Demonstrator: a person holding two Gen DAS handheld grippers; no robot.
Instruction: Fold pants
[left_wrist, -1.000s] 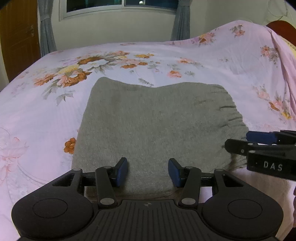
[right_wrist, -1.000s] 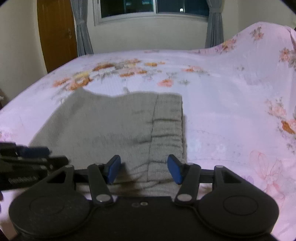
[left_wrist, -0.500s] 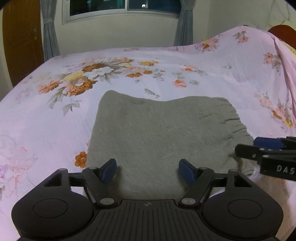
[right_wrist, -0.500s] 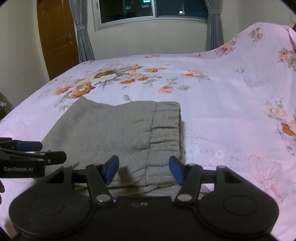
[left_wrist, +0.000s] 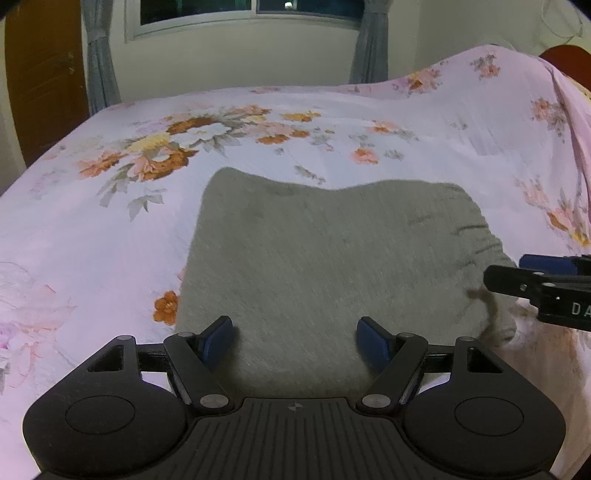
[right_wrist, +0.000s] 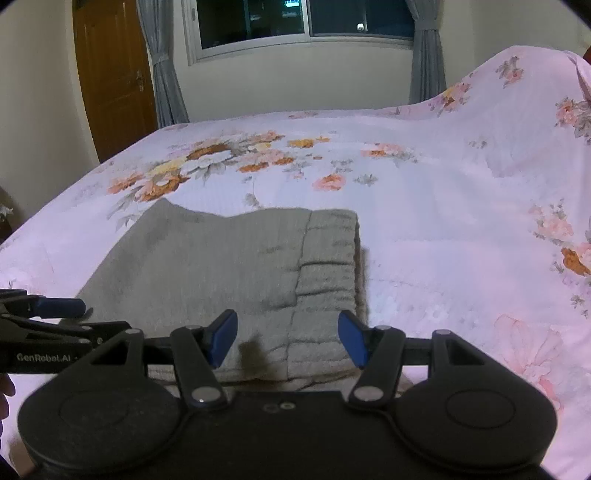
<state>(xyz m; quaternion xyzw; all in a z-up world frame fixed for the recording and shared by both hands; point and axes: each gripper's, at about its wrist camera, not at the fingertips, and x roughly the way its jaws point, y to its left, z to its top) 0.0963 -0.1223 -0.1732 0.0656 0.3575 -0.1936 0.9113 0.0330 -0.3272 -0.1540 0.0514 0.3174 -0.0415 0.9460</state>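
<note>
Grey folded pants (left_wrist: 325, 266) lie flat on the floral bed sheet, their ribbed waistband (right_wrist: 328, 258) along the right side. My left gripper (left_wrist: 295, 332) hovers open over the near edge of the pants, with nothing between its blue pads. My right gripper (right_wrist: 287, 328) is open above the near waistband corner, its pads apart from the cloth. In the left wrist view the right gripper (left_wrist: 532, 273) shows from the side at the pants' right edge. The right wrist view catches the left gripper (right_wrist: 55, 310) at the pants' left edge.
The pink floral bed sheet (left_wrist: 110, 221) spreads all around the pants. It rises over a hump (right_wrist: 517, 92) at the far right. A wooden door (right_wrist: 114, 74), a window (right_wrist: 303, 22) and grey curtains stand beyond the bed.
The left jaws have spread wider and let the cloth go. Both grippers have drawn back a little from the pants, which lie still and folded.
</note>
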